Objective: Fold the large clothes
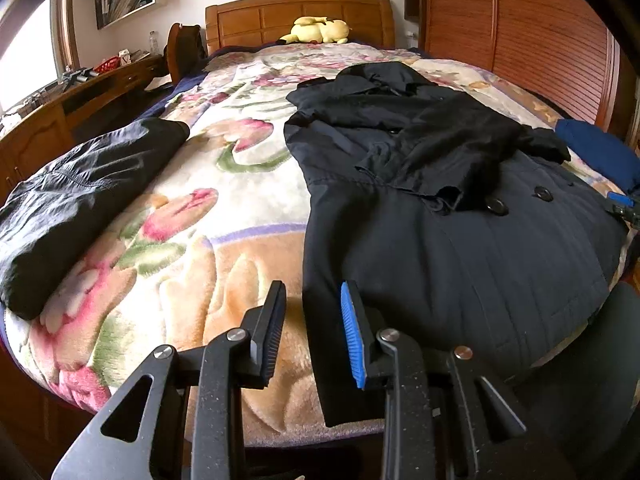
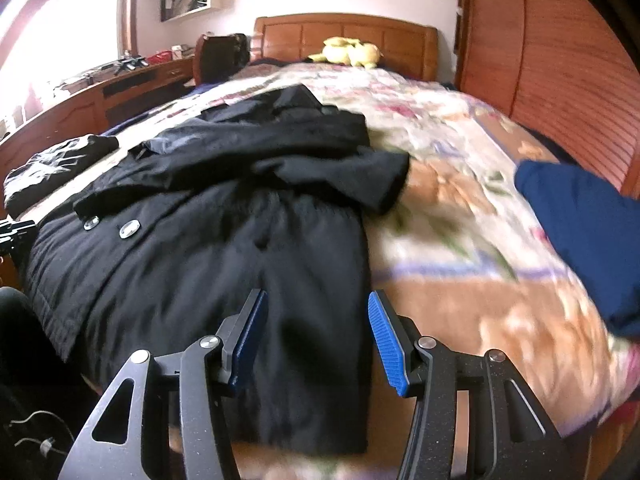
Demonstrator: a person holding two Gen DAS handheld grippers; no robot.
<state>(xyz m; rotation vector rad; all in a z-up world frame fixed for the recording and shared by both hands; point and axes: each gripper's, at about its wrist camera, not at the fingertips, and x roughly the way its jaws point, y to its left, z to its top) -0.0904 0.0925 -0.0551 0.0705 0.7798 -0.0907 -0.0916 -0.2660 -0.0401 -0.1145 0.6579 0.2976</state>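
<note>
A long, dark navy double-breasted coat (image 1: 460, 240) of smooth woven cloth lay spread flat on the plush floral fleece blanket (image 1: 192, 248) that covered the bed. Its collar pointed toward the panelled wooden headboard (image 1: 296, 16) and its hem hung near the foot edge of the bed. Both sleeves lay folded across the chest of the coat in a crumpled, creased band, and two round glossy buttons (image 1: 498, 206) showed just below that band. The lower skirt of the coat was smooth, with faint vertical seams.

The left gripper (image 1: 312, 300), black metal with one ribbed blue pad and one ribbed black pad, hovered over the coat's lower left edge. Its jaws stood narrowly apart with nothing between them; the coat's edge ran under the blue pad side.

The right gripper (image 2: 318, 308), with two ribbed blue pads, hovered over the coat's lower right edge. Its jaws stood moderately wide and empty, the hem's side edge lying beneath the gap.

To the left of the coat, well apart from it, a folded black garment (image 1: 76, 200) of shiny, wrinkled fabric formed a thick rounded bundle. To the right of the coat lay a soft, deep blue folded garment (image 2: 588, 232). A yellow plush toy (image 1: 320, 31) rested beyond the coat, against the headboard.
</note>
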